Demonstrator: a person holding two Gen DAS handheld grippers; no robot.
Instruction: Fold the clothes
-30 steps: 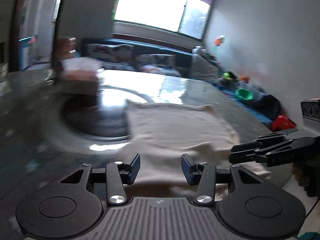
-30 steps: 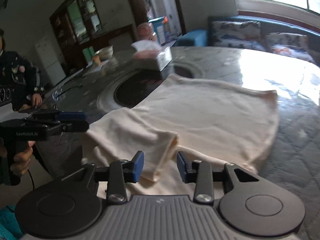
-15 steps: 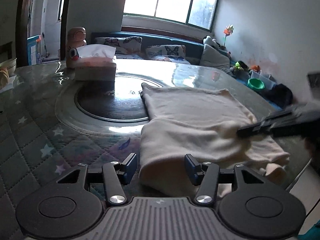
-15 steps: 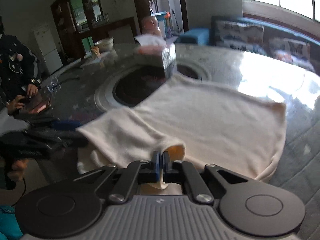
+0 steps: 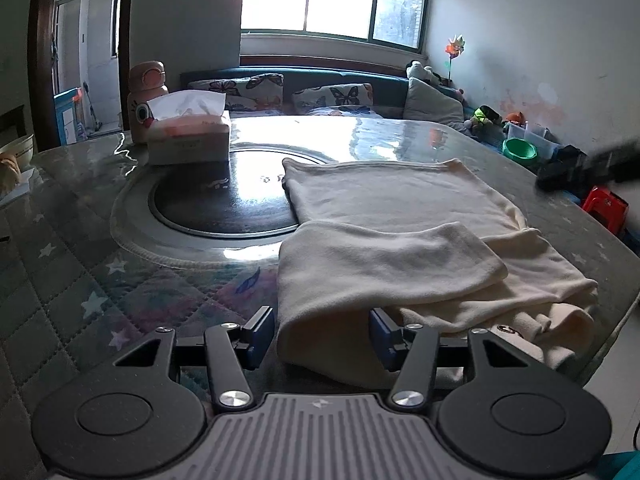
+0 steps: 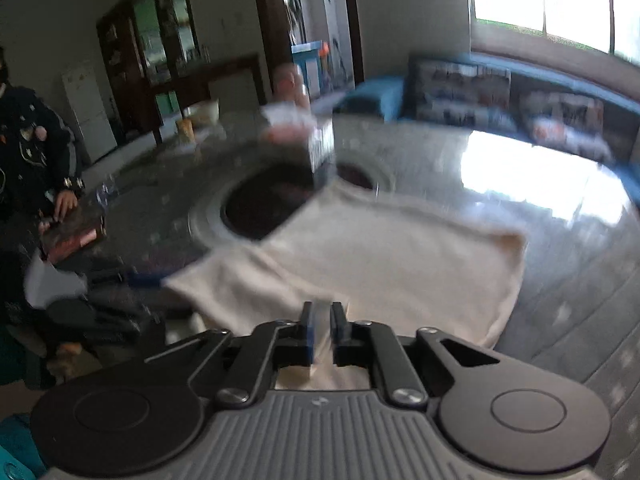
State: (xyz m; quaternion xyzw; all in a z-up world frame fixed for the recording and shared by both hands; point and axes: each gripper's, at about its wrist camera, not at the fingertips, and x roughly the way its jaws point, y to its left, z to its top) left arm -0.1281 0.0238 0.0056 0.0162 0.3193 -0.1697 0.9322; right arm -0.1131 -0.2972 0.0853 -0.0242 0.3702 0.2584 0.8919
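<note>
Centrally, the cream garment (image 5: 400,240) is laid flat on the table (image 5: 80,280), its near edge overhanging at 6 o'clock. The left gripper (image 5: 320,334) is spread wide around the folded corner. The right gripper (image 6: 320,330) is nearly closed; a grip cannot be confirmed. Bare tabletop remains at 9 o'clock; the tissue box (image 5: 188,136) stands at 11 o'clock.

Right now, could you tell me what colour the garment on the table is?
Plain cream garment; clearest in the left wrist view.

A home living room: sofa (image 5: 320,92) under the window, toys, dining table (image 5: 80,240).
</note>
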